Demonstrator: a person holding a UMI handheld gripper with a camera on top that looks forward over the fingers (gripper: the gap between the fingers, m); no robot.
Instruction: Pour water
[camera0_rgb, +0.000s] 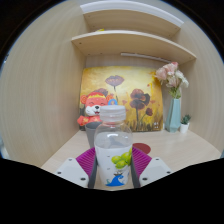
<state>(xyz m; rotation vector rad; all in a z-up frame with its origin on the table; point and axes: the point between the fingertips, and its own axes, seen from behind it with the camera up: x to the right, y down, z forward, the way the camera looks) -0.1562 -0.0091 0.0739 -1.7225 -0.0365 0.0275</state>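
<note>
The gripper (113, 168) is closed on a clear plastic bottle (112, 145), its two fingers pressing on the bottle's sides. The pink pads (86, 161) show at either side of the bottle's lower body. The bottle stands upright between the fingers. It has a white cap (113, 104) and a label (119, 166) printed with green grapes on a blue ground. Whether its base touches the worktop cannot be told, since the fingers hide it.

Beyond the bottle lies a pale wooden worktop (175, 148). At its back edge, left of the bottle, sits an orange-and-white plush toy (94, 105). Behind it a painting (135, 98) of poppies on a yellow ground leans against the back wall. Toward the back right corner stands a light blue vase (175, 110) holding pale pink flowers (171, 73), with a small potted plant (184, 123) just beside it. Two wooden shelves (130, 40) are fixed to the wall above.
</note>
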